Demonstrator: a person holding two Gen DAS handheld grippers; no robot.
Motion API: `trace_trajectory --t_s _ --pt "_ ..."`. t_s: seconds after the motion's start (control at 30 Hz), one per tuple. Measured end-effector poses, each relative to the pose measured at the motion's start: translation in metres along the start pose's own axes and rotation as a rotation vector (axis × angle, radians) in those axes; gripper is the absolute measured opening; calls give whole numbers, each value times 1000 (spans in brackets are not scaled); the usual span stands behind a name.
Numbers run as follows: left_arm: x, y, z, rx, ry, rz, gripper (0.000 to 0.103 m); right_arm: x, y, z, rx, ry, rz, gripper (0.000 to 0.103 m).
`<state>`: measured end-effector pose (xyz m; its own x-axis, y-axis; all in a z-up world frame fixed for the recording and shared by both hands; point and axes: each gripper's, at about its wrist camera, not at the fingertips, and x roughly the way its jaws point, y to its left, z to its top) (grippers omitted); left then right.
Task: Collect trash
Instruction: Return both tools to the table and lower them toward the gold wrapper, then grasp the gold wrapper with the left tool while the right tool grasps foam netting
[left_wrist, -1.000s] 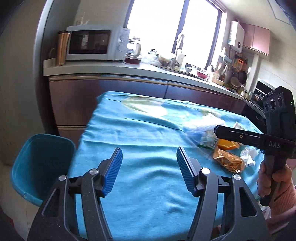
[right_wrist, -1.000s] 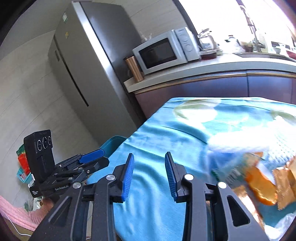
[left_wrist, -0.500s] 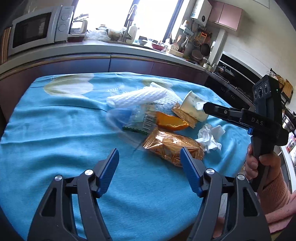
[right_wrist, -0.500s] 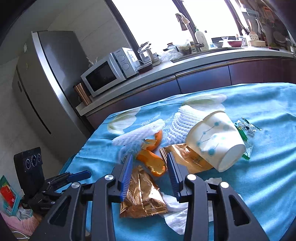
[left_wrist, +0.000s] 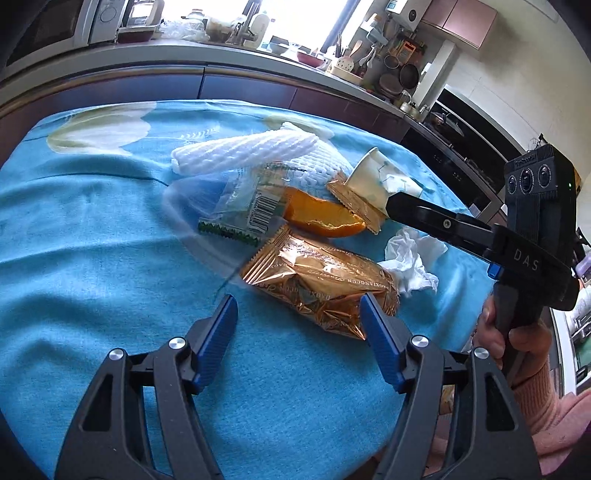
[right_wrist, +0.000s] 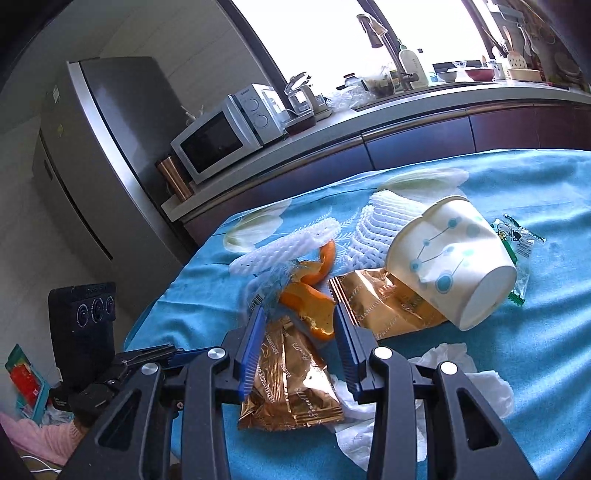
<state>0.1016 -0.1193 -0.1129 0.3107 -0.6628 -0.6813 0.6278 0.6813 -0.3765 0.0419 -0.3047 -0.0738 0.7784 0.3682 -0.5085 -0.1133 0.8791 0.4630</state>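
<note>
Your bench (left_wrist: 92, 229), under a blue cloth, carries the trash in one heap right of centre, so one sweep reaches it all. Paper cup (right_wrist: 450, 258) lies tipped across a gold wrapper. Left tongs (left_wrist: 299, 332) spread wide, low before the gold snack packet (left_wrist: 325, 280). Right tongs (right_wrist: 299, 343) part-open, empty, straddling the orange peel (right_wrist: 314, 306), likely lining up a pick.

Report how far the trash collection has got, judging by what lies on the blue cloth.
Nothing looks collected yet: the paper cup, orange peel, gold snack wrapper, white foam net and crumpled tissue all lie on the blue tablecloth. In hand: nothing; the left gripper and right gripper are open and empty. Left: every piece.
</note>
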Motion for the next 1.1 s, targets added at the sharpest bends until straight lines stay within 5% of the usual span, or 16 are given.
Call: trace_trajectory --t_s 0.37,0.67,1.1 --pt "13 -11 8 -19 22 -28 68 4 -8 -14 10 58 3 37" --pt "18 -4 13 -68 33 -12 32 16 -10 -22 20 109 31 36" --pt "-12 -10 8 -20 -43 -4 18 12 -9 -14 39 86 81 36"
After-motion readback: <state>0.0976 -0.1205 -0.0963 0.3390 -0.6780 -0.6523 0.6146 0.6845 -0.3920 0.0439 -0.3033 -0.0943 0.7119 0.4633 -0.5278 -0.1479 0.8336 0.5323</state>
